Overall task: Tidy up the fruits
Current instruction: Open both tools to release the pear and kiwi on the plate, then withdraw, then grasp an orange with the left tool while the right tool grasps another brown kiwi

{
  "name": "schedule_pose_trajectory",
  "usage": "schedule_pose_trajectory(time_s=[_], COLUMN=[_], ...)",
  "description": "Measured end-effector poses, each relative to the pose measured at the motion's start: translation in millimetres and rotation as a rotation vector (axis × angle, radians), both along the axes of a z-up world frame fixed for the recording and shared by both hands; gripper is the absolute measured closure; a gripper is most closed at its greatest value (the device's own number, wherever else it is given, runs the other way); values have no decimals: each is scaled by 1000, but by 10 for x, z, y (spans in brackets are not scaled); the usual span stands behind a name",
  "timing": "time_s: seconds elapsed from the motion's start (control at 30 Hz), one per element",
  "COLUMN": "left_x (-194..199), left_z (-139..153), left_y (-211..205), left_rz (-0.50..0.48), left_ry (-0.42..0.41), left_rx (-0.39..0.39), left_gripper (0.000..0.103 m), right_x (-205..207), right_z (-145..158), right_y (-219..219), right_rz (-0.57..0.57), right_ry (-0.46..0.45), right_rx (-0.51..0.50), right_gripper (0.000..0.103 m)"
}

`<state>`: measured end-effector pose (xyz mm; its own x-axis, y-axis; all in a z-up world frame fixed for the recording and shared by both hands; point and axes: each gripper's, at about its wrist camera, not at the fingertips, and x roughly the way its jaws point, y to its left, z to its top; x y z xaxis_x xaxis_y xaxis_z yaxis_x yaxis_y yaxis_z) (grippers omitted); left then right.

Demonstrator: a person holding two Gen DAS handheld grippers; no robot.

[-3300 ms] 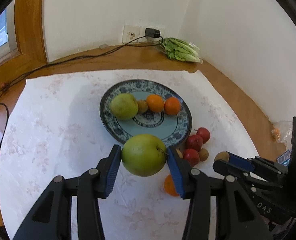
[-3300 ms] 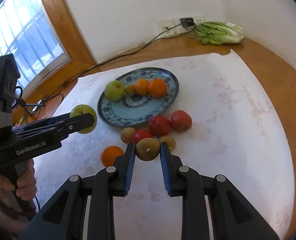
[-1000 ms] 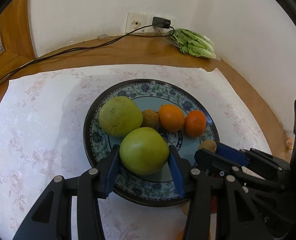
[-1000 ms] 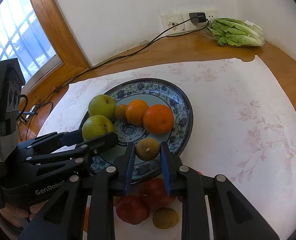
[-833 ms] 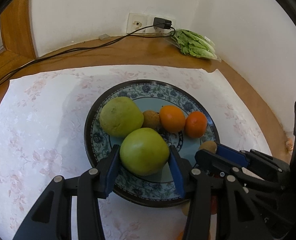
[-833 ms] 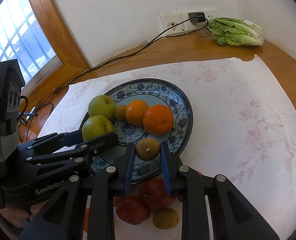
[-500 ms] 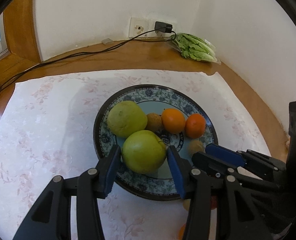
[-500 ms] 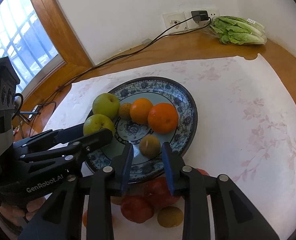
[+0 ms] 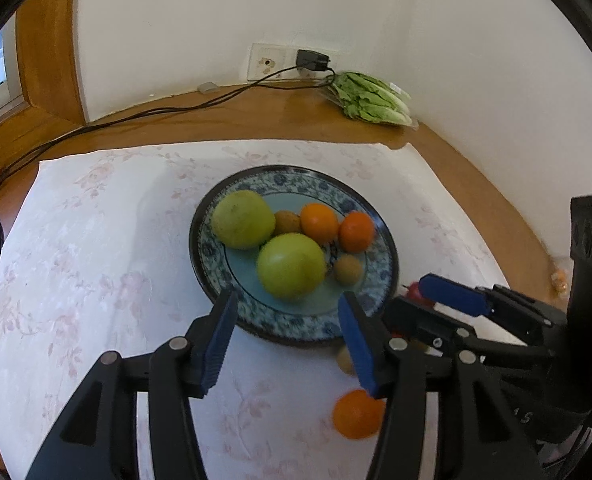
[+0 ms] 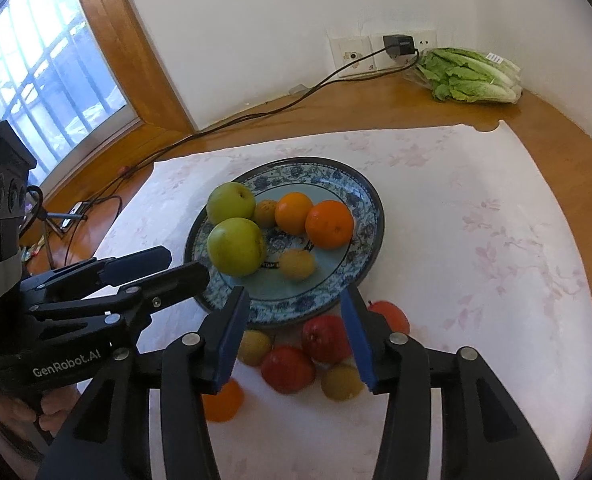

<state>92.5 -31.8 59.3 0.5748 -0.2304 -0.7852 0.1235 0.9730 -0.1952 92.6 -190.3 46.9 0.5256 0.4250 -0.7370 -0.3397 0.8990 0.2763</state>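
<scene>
Wooden corner counter [image 10: 556, 128] under white walls, window [image 10: 36, 80] left. Floral mat [image 9: 96, 260]. Round blue plate [image 9: 380, 248] centre, holding two green apples [image 9: 291, 266], two oranges, two small brown fruits. Red apples [image 10: 288, 368], orange beside plate. Left gripper [image 9: 288, 340], right gripper [image 10: 292, 340]: fingers wide apart, empty.

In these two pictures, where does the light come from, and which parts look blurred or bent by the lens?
Right wrist view: daylight enters through the window at left; the wood frame curves from fisheye distortion, and the plate is sharp. Left wrist view: the image is softer, the orange on the cloth is smeared, and dark vignetting fills the corners.
</scene>
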Motion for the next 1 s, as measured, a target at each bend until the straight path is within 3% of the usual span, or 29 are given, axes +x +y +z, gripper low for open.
schedule_pose_trajectory(time_s=[0.6, 1.0], left_x=[-467, -557], left_z=[-120, -247], left_y=[-316, -489], left_rz=[-92, -123], left_ry=[22, 19], left_rx=[42, 90], left_gripper=[43, 44], right_x=[-493, -543], right_z=[-12, -159], right_y=[-323, -421], right_rz=[-57, -76], right_ry=[-1, 30], right_rx=[-28, -16], right_gripper=[54, 54])
